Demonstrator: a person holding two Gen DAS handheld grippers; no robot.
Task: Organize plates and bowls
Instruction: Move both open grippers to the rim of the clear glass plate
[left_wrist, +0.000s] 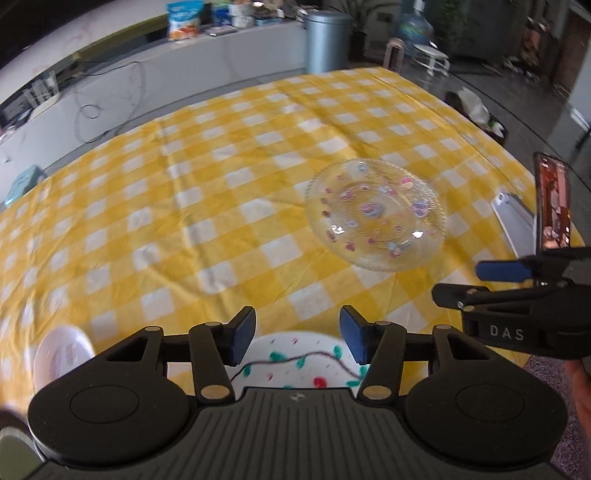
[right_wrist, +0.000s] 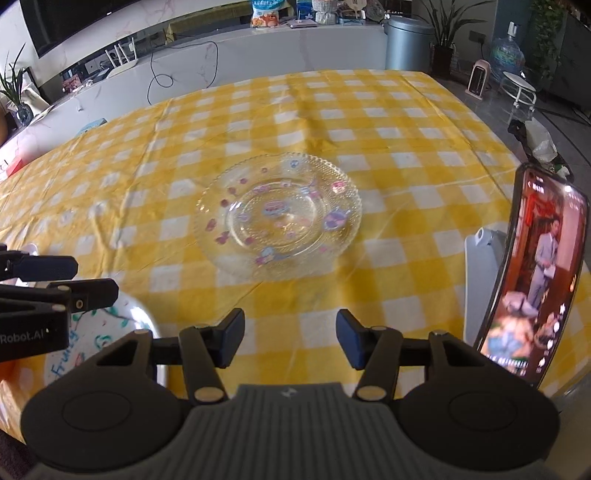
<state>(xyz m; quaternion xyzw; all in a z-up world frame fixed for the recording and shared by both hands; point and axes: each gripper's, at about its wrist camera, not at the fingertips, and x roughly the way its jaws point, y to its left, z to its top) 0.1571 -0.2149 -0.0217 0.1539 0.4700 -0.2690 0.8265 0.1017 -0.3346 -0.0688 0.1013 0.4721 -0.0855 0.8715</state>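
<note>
Two tongs were in play, both matte black with dark blue padded tips: the left gripper (left_wrist: 297, 338) stood with its jaws apart and nothing between them, and the right gripper (right_wrist: 290, 338) likewise gaped over bare cloth, gripping nothing. Just under the left one lay one white plate (left_wrist: 295, 363), smooth and round, painted with green leaves, red dots and a dark wavy line; the tool's body cut off most of it, and in the right wrist view only a slice with scrawled blue lettering showed. One small white dish (left_wrist: 61, 356) sat at the near left edge, too blurred to tell its pattern or depth. Further out, well apart from both grippers, rested one clear glass plate (right_wrist: 279, 216), round, with a beaded rim, ringed texture and small pink and blue prints, flat on the yellow-and-white checked tablecloth (right_wrist: 406, 147), which was creased in places. One phone (right_wrist: 535, 280) stood upright at the right edge, screen lit, against a pale stand (right_wrist: 482, 280) mostly hidden behind it. Beyond the table one grey cylindrical bin (right_wrist: 408, 40) stood by a long white counter (right_wrist: 258, 51).
</note>
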